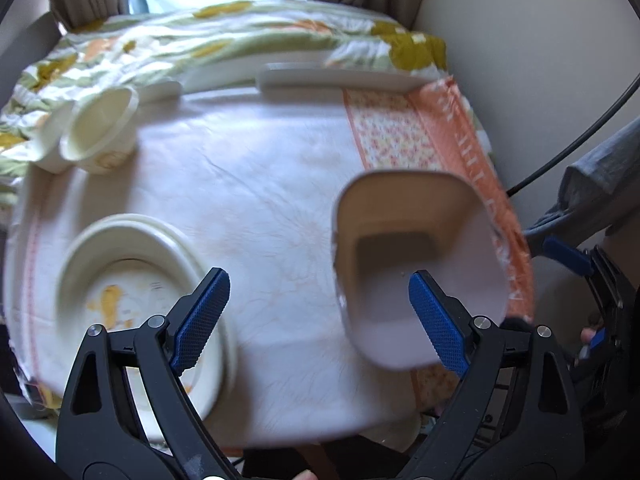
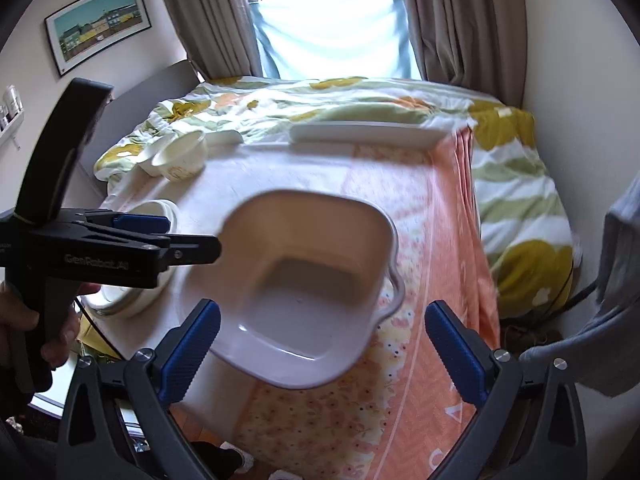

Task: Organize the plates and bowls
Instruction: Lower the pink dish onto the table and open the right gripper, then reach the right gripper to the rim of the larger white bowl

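**2 open grippers above a worktop of dishes**

We see 1 worktop (image 1: 260, 184) under a white and orange cloth, with a flowered bed (image 2: 520, 208) behind it. On it, we count 1 long white tray (image 2: 360, 134) at the far edge, 1 square pale bowl (image 2: 304, 280) on the orange side, 1 stack of round plates (image 1: 132, 240) at the near left, its top plate food-stained, and 2 small cups (image 1: 100, 128) at the far left. The left hand-held gripper (image 1: 320, 316) stands wide, nothing between its pads. The right hand-held gripper (image 2: 322, 340) is likewise wide, above the bowl, not gripping it.
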The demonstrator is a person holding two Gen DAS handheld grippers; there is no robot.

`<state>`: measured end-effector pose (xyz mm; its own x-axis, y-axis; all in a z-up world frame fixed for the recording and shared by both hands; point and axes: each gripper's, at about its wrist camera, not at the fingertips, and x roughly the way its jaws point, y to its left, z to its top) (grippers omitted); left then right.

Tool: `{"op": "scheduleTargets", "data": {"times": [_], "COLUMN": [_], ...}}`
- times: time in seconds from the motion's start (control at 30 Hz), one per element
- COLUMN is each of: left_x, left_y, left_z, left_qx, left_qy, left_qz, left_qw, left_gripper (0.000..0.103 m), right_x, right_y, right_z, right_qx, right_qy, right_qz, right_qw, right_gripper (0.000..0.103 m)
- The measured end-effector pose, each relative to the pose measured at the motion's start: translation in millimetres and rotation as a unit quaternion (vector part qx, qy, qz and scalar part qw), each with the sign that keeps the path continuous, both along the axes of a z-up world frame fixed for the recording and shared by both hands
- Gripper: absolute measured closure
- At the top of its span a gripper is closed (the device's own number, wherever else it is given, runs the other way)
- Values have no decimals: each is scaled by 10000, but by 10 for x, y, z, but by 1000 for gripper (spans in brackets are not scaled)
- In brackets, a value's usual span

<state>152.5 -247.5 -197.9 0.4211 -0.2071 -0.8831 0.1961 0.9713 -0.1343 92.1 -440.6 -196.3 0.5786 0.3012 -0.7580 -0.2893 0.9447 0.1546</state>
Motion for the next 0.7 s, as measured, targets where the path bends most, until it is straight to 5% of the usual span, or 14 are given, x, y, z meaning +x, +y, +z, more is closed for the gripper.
{"op": "scheduleTargets", "data": {"times": [0.37,0.53,0.7], "left_x": [-351,-183,125], "left_y": [824,1344,1946], "left_z": [1129,1268,1195], "left_qx": [434,373,-55], "left_qy": [-1388,-1450,-1196], "left_qz": [864,1089,1255], "left_qw": [9856,9827,9848], "left_gripper": [12,12,12], "right_x": [103,352,750], "right_y": [605,1013,1458], "right_z": [1189,1450,1340], "right_qx": [37,142,168], "right_qy": [-1134,-1241,-783], "right_qz": [545,677,601], "right_qw": [9920,9899,9950], "right_gripper": [1,1,1]}}
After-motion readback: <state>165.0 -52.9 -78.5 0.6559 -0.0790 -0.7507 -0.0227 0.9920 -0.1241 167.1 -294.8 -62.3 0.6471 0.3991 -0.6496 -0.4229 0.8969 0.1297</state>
